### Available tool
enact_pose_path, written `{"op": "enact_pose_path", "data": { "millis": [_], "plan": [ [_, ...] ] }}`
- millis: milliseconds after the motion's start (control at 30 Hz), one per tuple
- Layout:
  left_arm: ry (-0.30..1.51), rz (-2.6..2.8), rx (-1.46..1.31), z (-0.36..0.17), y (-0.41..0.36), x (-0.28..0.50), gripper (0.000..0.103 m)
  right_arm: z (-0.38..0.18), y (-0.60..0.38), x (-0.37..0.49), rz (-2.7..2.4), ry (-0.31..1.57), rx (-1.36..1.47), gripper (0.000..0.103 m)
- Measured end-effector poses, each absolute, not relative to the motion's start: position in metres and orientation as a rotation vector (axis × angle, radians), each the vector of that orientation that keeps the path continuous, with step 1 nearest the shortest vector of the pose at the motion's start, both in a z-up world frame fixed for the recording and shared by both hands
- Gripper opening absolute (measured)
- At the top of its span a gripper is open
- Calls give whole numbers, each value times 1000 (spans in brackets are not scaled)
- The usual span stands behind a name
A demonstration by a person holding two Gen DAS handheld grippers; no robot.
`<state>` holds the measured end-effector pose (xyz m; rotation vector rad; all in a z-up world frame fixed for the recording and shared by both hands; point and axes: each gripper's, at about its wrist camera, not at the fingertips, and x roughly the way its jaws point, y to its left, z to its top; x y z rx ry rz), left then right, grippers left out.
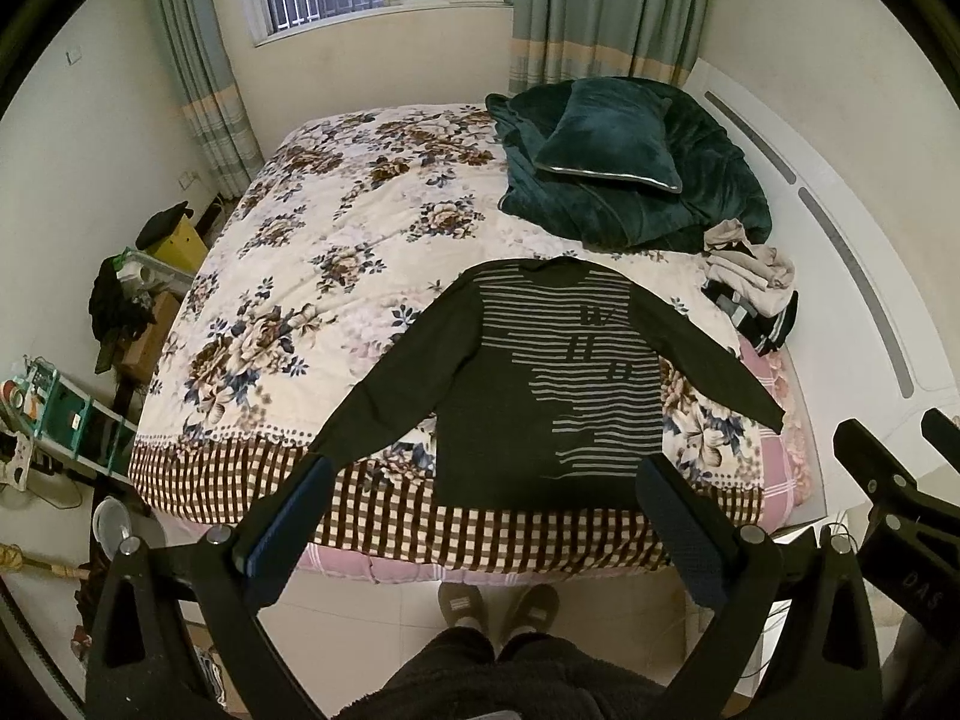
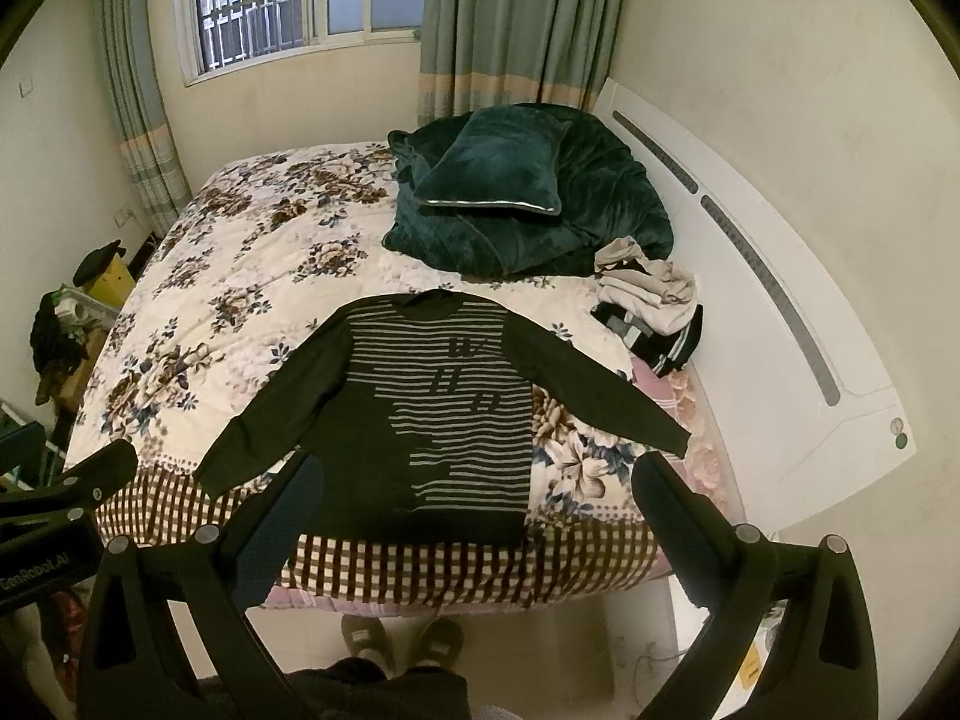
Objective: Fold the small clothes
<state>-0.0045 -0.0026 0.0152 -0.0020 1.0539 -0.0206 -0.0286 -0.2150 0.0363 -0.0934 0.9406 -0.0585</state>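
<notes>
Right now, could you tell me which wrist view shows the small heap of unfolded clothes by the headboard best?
The right wrist view: the heap sits nearer the frame's middle, its beige and striped pieces distinct. The left wrist view shows the same heap further toward the right edge.

Dark sweater [image 1: 540,384] with grey stripes; cream bedspread [image 1: 336,252] with brown and blue flowers and a brown-and-white checked border; teal blanket [image 2: 576,210] and pillow [image 2: 495,165]; grey-green curtains [image 2: 516,18]; beige, possibly also black-and-white, clothes pile [image 2: 651,309]

Sweater [image 1: 540,384]: matt knit cloth. Quilt [image 1: 336,276]: soft printed cloth. Pillow [image 1: 606,138] & blanket [image 1: 708,180]: plush velvety sheen. Headboard [image 2: 750,330]: smooth glossy. Gripper fingers [image 1: 288,540]: matt plastic, textured pads.
</notes>
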Motion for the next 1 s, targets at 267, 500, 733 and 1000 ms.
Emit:
{"op": "enact_pose_path", "data": {
  "millis": [267,500,733,1000],
  "plan": [
    [1048,-22,1,16,-2,-3,103,40,-214,-29,-56,939,-91,103],
    [1042,-16,-6,20,1,-2,103,45,-214,-28,-50,939,-88,103],
    [1031,-15,-10,23,1,-2,103,46,-213,-28,-51,936,-85,103],
    [1030,-15,-11,23,2,-4,103,49,-213,-28,-49,934,-85,103]
  ]
}}
